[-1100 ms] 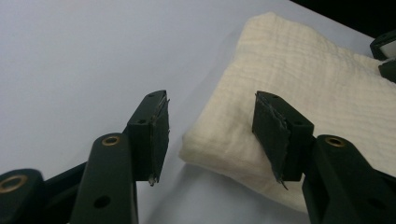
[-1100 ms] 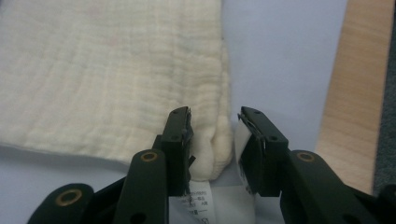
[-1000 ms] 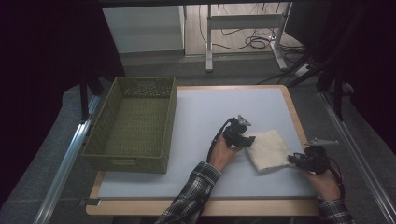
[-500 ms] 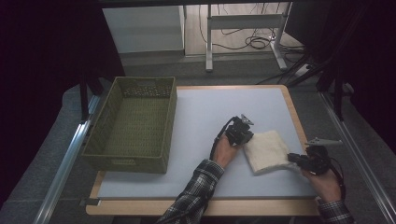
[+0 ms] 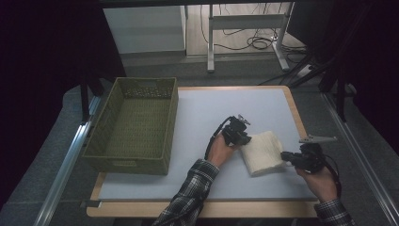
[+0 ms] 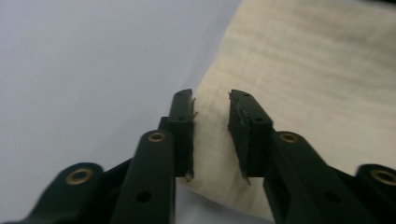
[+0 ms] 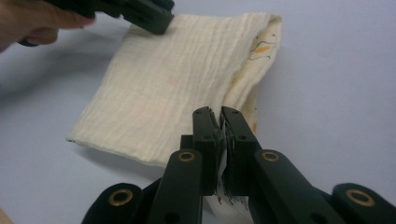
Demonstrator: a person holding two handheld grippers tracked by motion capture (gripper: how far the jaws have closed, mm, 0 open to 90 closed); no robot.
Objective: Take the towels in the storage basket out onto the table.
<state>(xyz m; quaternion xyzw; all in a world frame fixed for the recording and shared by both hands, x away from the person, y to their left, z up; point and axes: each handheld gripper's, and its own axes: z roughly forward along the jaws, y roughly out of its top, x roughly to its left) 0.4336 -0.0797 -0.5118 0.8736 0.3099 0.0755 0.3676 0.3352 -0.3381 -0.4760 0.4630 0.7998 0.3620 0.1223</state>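
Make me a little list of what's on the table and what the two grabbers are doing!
cloth: folded cream cloth lying flat on the table
left gripper: open, jaws over the cloth's edge
right gripper: shut on the cloth's corner
basket: green woven basket on the table's left side, nothing seen inside
table top: pale blue with a wooden rim

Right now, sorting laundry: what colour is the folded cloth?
Cream cloth, with small orange print inside; right gripper view.

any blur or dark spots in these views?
High view: room around the table nearly black, the lit top readable. Left gripper view: cloth soft, left tongs sharper. Right gripper view: right tongs and cloth weave crisp; hand at top left blurred.
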